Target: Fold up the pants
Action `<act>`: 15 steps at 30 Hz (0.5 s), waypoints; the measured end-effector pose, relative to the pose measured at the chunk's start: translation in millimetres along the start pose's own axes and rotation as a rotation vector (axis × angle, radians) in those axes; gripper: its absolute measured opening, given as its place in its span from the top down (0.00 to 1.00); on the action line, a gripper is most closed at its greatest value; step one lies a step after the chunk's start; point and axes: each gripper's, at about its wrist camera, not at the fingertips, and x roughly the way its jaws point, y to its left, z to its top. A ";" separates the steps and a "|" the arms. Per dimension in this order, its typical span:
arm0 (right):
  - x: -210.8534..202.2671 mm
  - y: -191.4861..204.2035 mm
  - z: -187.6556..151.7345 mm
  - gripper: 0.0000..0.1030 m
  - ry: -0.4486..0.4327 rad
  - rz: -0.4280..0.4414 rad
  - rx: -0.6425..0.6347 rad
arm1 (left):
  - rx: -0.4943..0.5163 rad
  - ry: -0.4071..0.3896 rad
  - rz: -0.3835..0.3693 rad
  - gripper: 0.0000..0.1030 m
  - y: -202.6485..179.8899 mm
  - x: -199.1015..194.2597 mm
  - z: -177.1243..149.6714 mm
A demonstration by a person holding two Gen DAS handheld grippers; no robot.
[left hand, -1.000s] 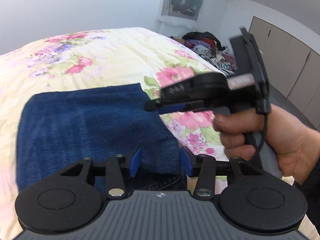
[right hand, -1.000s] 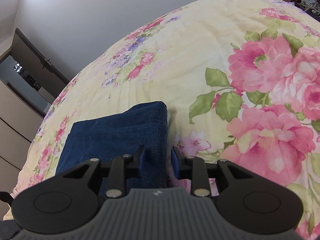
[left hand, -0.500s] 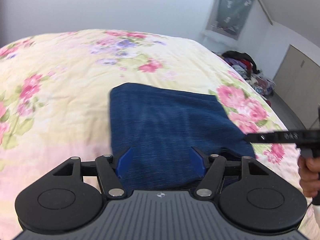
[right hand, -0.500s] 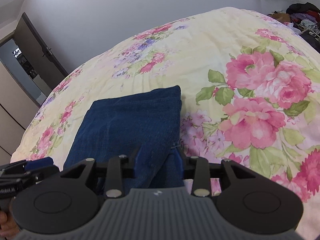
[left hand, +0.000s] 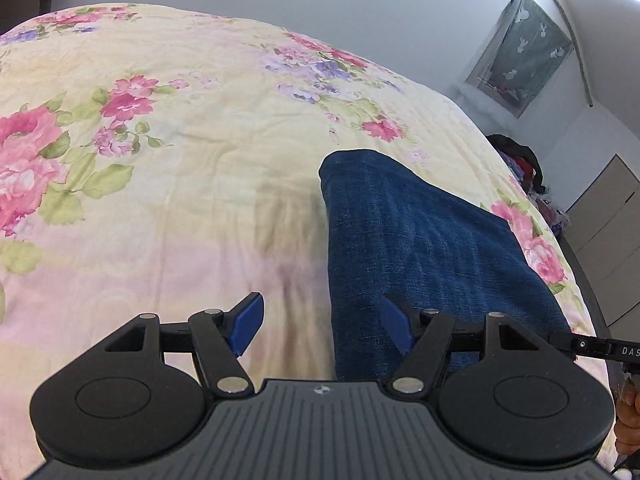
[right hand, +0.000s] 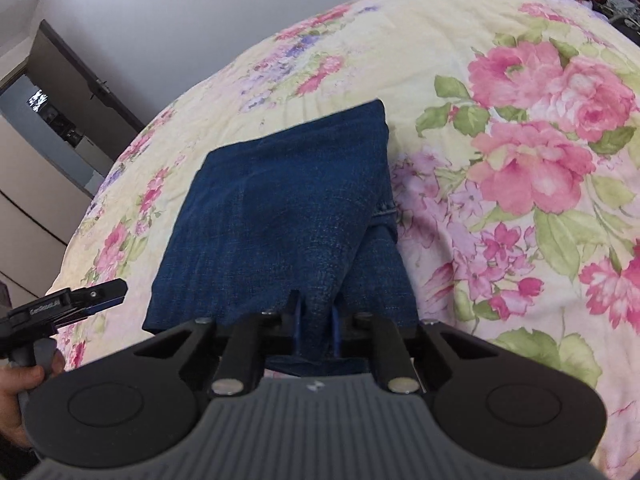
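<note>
Denim, dark blue, folded into a thick rectangle: your pants (right hand: 280,216) lie on the flowered bed (left hand: 168,184), near its edge closest to you. Since a second ago your left tool (left hand: 320,320) has slid sideways off the cloth. It sat over the bundle's near right corner then; now it hangs over the bundle's left edge with its jaws spread wide, one blue pad above bare cover, the other above denim, gripping nothing. Your right tool (right hand: 316,332) has gone the other way: its jaws are closing, and a raised pinch of denim at the near edge sits between the pads, which appear to press on it. That reads as the left letting go and repositioning while the right takes hold of the near edge, probably for another fold or a tidy of that edge.

You cannot see how many layers the right pads have caught; the tool body covers the near hem. The stitched edge poking out at the bundle's right side is partly tucked under. Your right hand (left hand: 628,420) is cut off at the frame's edge.
</note>
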 end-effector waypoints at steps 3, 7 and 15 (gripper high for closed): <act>1.2 -1.9 -6.1 0.93 0.002 -0.044 -0.097 | -0.009 0.011 -0.005 0.24 -0.3 6.3 1.4; 23.6 -19.6 -23.8 0.93 0.042 -0.076 -0.133 | 0.014 0.032 -0.020 0.24 -7.0 11.8 -2.3; -8.7 5.9 -18.6 0.70 -0.114 -0.176 -0.222 | 0.026 0.061 -0.040 0.23 -13.9 27.6 -9.6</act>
